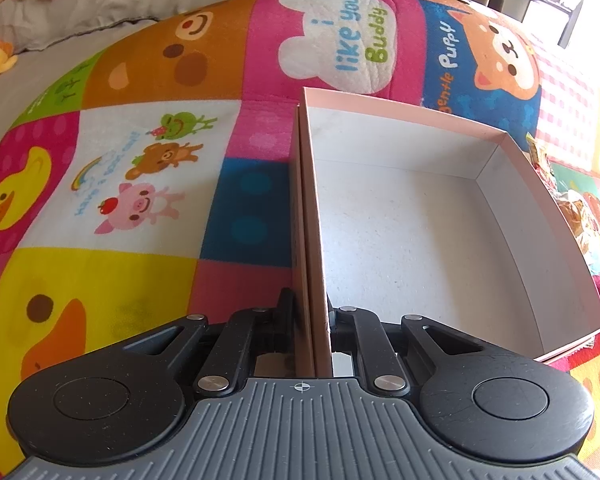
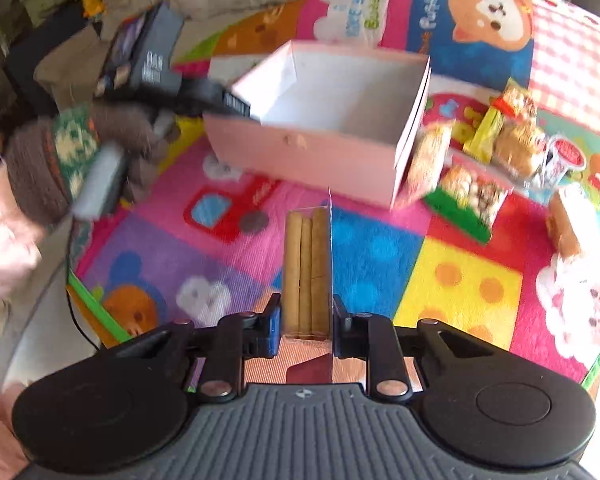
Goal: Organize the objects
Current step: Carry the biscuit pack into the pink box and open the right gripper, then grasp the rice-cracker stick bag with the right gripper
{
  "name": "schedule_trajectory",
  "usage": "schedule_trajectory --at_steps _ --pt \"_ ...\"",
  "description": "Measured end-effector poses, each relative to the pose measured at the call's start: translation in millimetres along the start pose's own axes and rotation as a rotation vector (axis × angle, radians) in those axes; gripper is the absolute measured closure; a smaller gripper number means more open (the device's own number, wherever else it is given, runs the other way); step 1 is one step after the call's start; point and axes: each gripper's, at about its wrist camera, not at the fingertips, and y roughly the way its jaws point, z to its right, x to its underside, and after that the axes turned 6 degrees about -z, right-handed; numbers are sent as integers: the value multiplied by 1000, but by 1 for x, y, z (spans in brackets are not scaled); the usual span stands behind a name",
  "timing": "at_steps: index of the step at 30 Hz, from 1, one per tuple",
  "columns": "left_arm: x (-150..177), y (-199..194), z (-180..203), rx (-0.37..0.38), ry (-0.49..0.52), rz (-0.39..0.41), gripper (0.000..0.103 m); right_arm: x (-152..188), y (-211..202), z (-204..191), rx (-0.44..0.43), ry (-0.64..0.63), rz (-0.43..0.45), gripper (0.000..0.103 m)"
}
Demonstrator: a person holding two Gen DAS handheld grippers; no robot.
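A pink cardboard box [image 1: 440,216] with a white, empty inside rests on a colourful cartoon mat. My left gripper [image 1: 312,312] is shut on the box's left wall, one finger inside and one outside. In the right wrist view the same box [image 2: 320,152] stands further off, with my left gripper [image 2: 220,100] clamped on its far-left rim. My right gripper [image 2: 306,316] is shut on a clear packet of wafer rolls [image 2: 308,264] and holds it upright above the mat, in front of the box.
Several snack packets [image 2: 468,196] and a small plastic cup [image 2: 560,160] lie on the mat [image 2: 460,280] right of the box. A patterned sleeve [image 2: 60,160] and a dark box [image 2: 148,56] are at the left. A grey couch [image 1: 60,20] with small toys lies beyond the mat.
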Motion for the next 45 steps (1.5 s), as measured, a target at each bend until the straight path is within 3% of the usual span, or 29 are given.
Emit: schedule_trajectory --at_steps 4,7,10,14,15,17,19,21,25,30,33,36,37,39,45 --pt "0 0 -2 7 -7 2 90 -81 -4 8 -64 145 134 79" --pt "-1 0 -2 8 -13 -5 90 -137 27 17 -189 283 164 60" --pt "-1 0 -3 14 -18 -4 90 -168 56 17 -162 309 206 60" --pt "0 1 -4 15 -11 -1 90 -148 44 30 -138 287 258 59" --pt "0 1 -3 14 -11 -1 90 -137 37 36 -103 272 284 57" --pt "0 1 -4 14 -8 1 90 -111 20 52 -1 235 345 43" --pt "1 1 -4 14 -8 5 90 -82 8 69 119 210 377 38" --pt "2 1 -3 10 -5 10 90 -56 7 87 167 216 352 38" --pt "2 1 -2 9 -4 9 90 -21 27 112 143 282 282 38" --pt "1 1 0 -6 6 1 90 -11 58 120 147 301 276 45" --pt "-1 1 1 -13 10 -7 90 -29 70 125 123 323 273 49" --pt "-1 1 1 -13 9 -7 90 -62 86 141 -3 375 202 59" --pt "-1 1 1 -12 6 -7 90 -72 95 147 -12 395 173 67" --pt "-1 1 1 -10 1 -8 90 -84 108 156 6 413 130 68" --pt "-2 1 0 -5 -4 -13 90 -81 129 160 -86 407 57 73"
